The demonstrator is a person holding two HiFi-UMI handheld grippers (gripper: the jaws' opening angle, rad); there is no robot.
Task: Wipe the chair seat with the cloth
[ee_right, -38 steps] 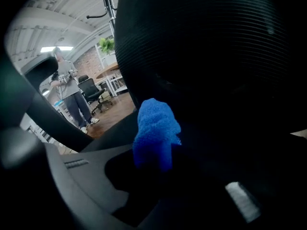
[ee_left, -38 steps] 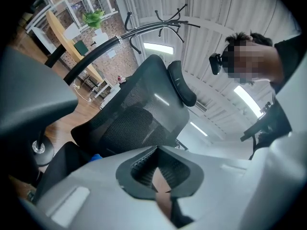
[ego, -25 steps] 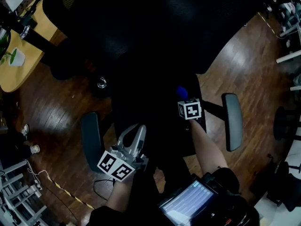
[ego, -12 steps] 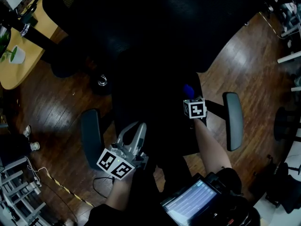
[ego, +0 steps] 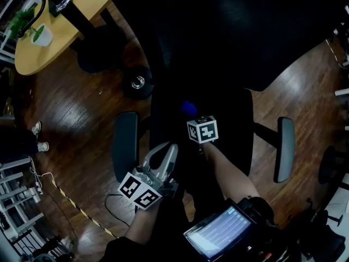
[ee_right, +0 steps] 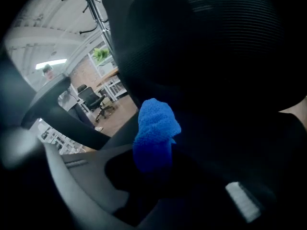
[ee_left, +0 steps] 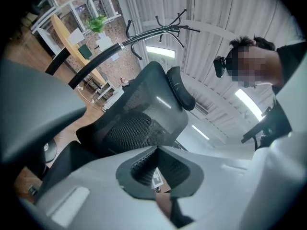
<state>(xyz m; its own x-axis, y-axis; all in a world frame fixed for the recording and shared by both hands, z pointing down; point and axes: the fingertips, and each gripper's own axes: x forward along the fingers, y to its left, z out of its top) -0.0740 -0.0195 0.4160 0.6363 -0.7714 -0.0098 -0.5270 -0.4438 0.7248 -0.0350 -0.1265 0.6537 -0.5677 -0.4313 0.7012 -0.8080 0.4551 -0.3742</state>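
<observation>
Seen from above, the black office chair has its seat (ego: 229, 119) lying between two grey armrests (ego: 126, 146). My right gripper (ego: 191, 114) is over the left part of the seat, shut on a blue cloth (ego: 188, 108). In the right gripper view the blue cloth (ee_right: 154, 128) sticks out past the jaws of the right gripper (ee_right: 153, 164) against the dark seat and backrest (ee_right: 216, 56). My left gripper (ego: 168, 150) hovers at the seat's front left corner, shut and holding nothing. In the left gripper view the left gripper (ee_left: 158, 150) points up at the chair's backrest (ee_left: 139, 114).
A wooden table (ego: 60, 37) with a small potted plant (ego: 38, 33) stands at the back left. A chair caster (ego: 138, 82) shows on the wood floor. A screen (ego: 221, 234) hangs at the person's chest. A cable and striped tape (ego: 82, 214) lie on the floor.
The right gripper has carried the blue cloth leftward across the seat, away from the right armrest. The head view has shifted, so the chair sits further right in it. The left gripper has barely moved.
</observation>
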